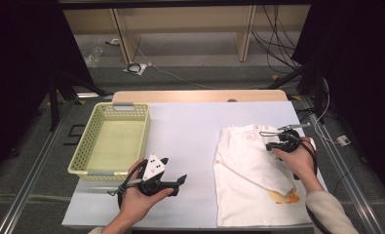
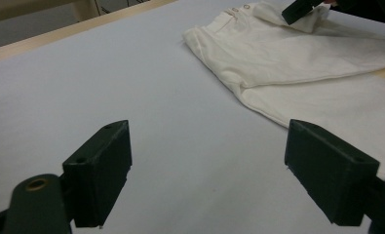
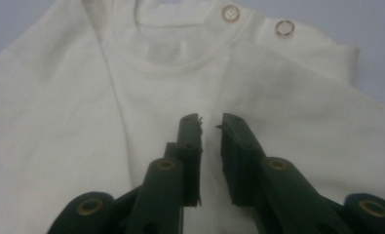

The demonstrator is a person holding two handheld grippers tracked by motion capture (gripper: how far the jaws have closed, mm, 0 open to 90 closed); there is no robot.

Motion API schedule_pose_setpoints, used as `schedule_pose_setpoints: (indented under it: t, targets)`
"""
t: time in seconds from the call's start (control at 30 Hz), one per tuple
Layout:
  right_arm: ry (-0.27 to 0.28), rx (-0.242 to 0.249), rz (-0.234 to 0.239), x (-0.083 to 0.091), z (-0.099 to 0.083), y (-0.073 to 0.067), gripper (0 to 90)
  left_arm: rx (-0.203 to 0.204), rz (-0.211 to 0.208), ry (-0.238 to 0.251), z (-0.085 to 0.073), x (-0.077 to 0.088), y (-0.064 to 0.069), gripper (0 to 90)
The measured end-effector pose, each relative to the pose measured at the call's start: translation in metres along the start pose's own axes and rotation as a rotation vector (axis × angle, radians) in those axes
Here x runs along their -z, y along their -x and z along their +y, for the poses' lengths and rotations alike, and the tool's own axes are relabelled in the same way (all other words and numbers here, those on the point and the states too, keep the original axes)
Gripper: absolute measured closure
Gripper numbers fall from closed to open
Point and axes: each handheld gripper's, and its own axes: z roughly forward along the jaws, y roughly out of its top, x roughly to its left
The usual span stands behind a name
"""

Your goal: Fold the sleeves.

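Now right hand [image 1: 297, 157] at right of frame, wrist bent, right gripper [image 3: 210, 122] low over white shirt [image 1: 251, 170], jaws a crack apart, nothing pinched. Shirt lies flat, lower right, long way up-down, neck toward top. Left gripper [image 2: 207, 165] bottom middle, jaws wide, empty.

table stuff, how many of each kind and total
white shirt: 1
yellow basket: 1
left gripper, fingers apart: 1
right gripper, over the shirt: 1
total: 4
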Motion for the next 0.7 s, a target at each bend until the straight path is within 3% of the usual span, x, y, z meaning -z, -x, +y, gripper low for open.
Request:
schedule_pose_setpoints:
  t: [0.07, 0.17, 0.27, 0.47, 0.7]
  targets:
    - [0.033, -0.014, 0.009, 0.008, 0.003, 0.002, 73.4, 0.000, 0.001, 0.000, 0.000, 0.000, 0.000, 17.4]
    - [0.076, -0.040, -0.015, 0.022, 0.008, 0.010, 67.9, 0.002, 0.002, 0.001, 0.001, 0.001, 0.000, 17.4]
    - [0.110, -0.079, -0.078, 0.036, 0.010, 0.030, 66.5, -0.001, 0.003, 0.000, 0.001, 0.001, 0.000, 17.4]
    - [0.073, -0.159, -0.194, 0.044, 0.000, 0.067, 63.9, 0.001, 0.001, -0.001, 0.001, 0.000, -0.001, 17.5]
    - [0.028, -0.222, -0.271, 0.041, -0.017, 0.099, 59.9, 0.001, 0.002, 0.002, 0.001, 0.000, -0.001, 17.4]
